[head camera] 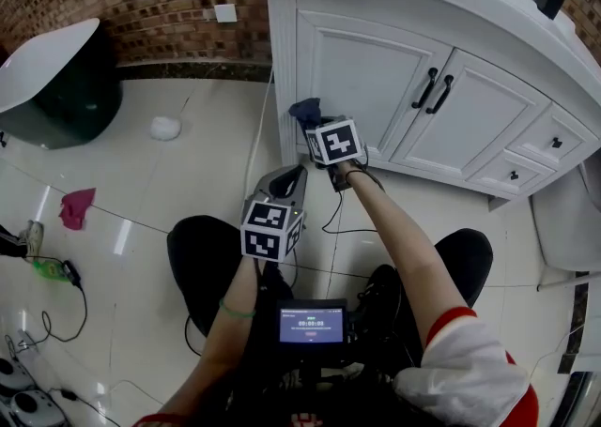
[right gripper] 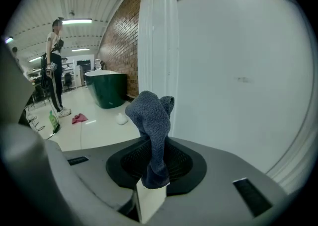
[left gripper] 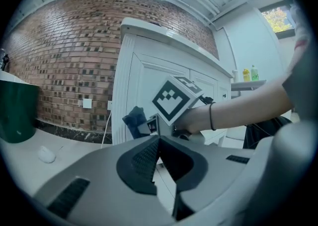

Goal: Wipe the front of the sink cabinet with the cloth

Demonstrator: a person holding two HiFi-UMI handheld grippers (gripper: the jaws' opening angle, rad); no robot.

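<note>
Mechanically, the cloth (right gripper: 151,120) is a light, soft, knitted dark-blue textile with no stiffness of its own. It folds and bunches under any load, is not fragile, and is unlikely to slip on ribbed pads. Judged from its slump, it passes wiping pressure only where it is backed. The correct hold is therefore a short one, close to the bunched middle, with a small tuft left proud of the jaw tips to meet the surface. The right gripper (right gripper: 153,168) holds it in this manner: its jaws are clamped on the lower part of the cloth, and the free end stands up and forward beyond the tips, its top folded over. In the right gripper view the tuft lies just beside the white door panel (right gripper: 238,81) of the sink cabinet (head camera: 470,115), near the panel's left frame; no view confirms contact between cloth and panel. The head view places the cloth at the lower left of that door, beside the corner post (head camera: 282,68). The left gripper (left gripper: 159,140) is held well apart from the cabinet. Its jaws are together at the tips with nothing between them, and it touches neither cloth nor cabinet.
</note>
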